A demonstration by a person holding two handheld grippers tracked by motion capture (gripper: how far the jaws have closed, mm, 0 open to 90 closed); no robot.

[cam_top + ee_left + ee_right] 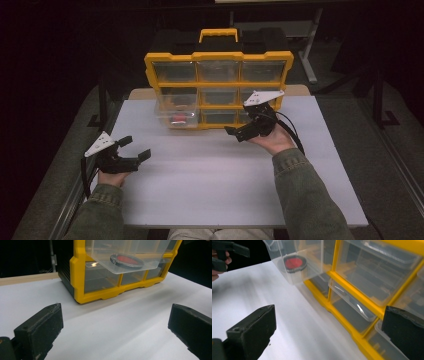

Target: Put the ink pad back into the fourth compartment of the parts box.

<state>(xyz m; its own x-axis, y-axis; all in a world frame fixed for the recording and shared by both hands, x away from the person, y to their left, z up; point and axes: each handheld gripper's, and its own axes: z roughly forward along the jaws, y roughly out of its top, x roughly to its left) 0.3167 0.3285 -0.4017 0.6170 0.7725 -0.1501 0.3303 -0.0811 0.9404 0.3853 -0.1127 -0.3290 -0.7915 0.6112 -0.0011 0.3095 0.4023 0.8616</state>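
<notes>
A yellow and black drawer organizer (218, 85) stands at the back of the white table (210, 175). Its middle-left clear drawer (176, 116) is pulled out and holds a round black-rimmed red disc (178, 119); the same disc (127, 260) lies in the drawer (125, 252) in the left gripper view, and the disc (294, 263) also shows in the right gripper view. My left gripper (135, 148) is open at the table's left, empty. My right gripper (239, 126) is open just in front of the organizer's (367, 287) lower right drawers, empty.
Several closed clear drawers (265, 71) fill the organizer's other bays, and a yellow carry handle (218, 34) tops it. A wooden board edge (25, 278) shows behind the table. The surroundings are dark, with metal stand legs (309, 60) at the back right.
</notes>
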